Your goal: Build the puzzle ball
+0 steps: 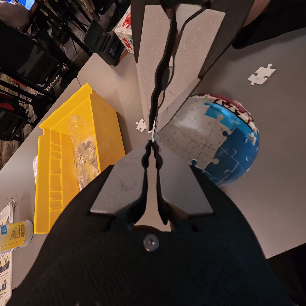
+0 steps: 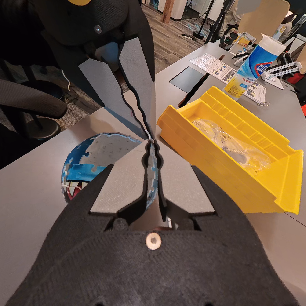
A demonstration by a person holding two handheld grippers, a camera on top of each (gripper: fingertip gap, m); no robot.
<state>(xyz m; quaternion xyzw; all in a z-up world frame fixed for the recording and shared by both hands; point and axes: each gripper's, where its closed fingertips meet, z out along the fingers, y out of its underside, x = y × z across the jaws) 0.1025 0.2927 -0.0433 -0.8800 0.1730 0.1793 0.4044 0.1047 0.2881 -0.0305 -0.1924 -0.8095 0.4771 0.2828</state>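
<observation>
Left gripper (image 1: 152, 143) and right gripper (image 2: 151, 141) meet tip to tip, both clamped on one small white piece (image 1: 154, 136) (mostly hidden). Ball (image 1: 210, 140) on table (image 1: 265, 182), at 3 o'clock of tips; yellow bin (image 1: 69, 149) at 9.

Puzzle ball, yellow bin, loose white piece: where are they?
puzzle ball (image 1: 231, 149), left wrist view, on its blue outer shell.
yellow bin (image 2: 207, 165), right wrist view, on its near side wall.
loose white piece (image 1: 261, 76), left wrist view, on its middle.

Place: open-plan office.
Evidence: grey desks (image 2: 182, 69), mesh chair (image 2: 29, 97), wood-look floor (image 2: 168, 36), stands and desks beyond the far edge.
</observation>
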